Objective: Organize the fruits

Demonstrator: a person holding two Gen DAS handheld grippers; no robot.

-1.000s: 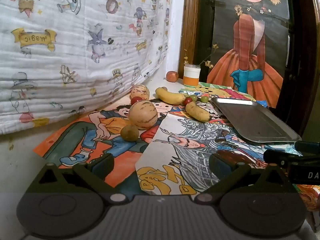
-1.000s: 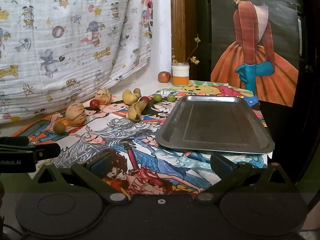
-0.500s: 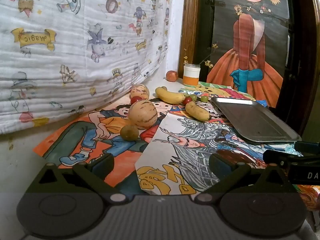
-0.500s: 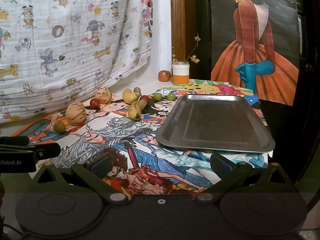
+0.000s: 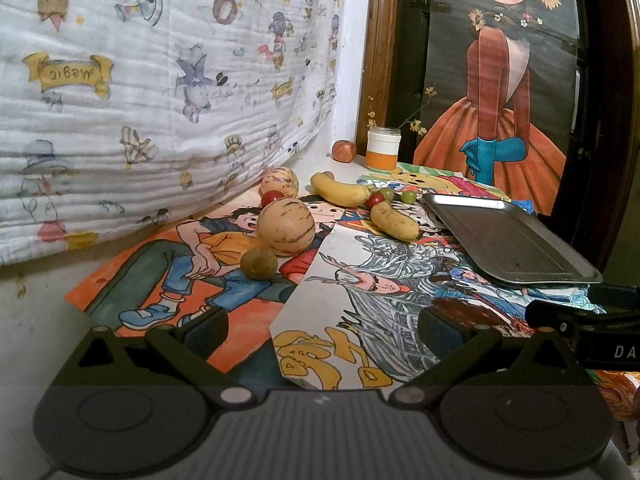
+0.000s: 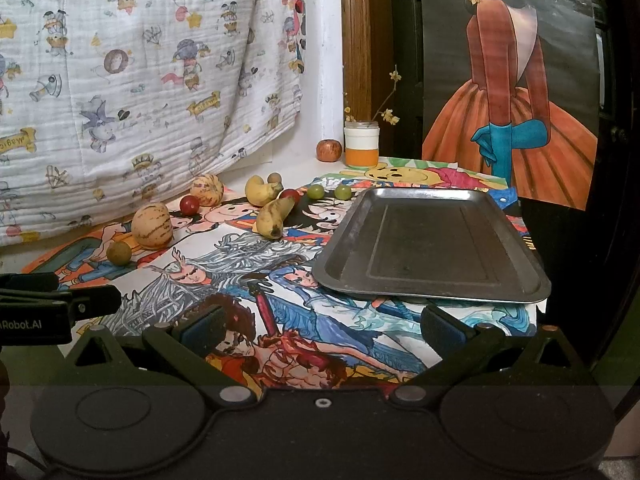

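Fruit lies loose on a table covered with cartoon posters: two striped pale melons [image 5: 285, 226] [image 5: 279, 182], a small brownish-green fruit [image 5: 259, 263], two bananas [image 5: 342, 193] [image 5: 394, 221], red cherry tomatoes [image 5: 272, 197] and green grapes [image 5: 408, 197]. A bare metal tray [image 6: 432, 240] sits to the right of the fruit. My left gripper [image 5: 320, 328] is open above the near poster edge, holding nothing. Before the tray's near rim my right gripper [image 6: 320, 330] is open too. Each gripper's tip shows at the side of the other's view.
A small apple [image 6: 329, 150] and a white-and-orange jar [image 6: 361, 144] with twigs stand at the back by a wooden frame. A patterned white cloth [image 5: 140, 80] hangs along the left. A painting of a figure in an orange skirt [image 6: 512, 100] covers the right back.
Both views have barely shifted; the fruit, the tray and both grippers stay as they were.
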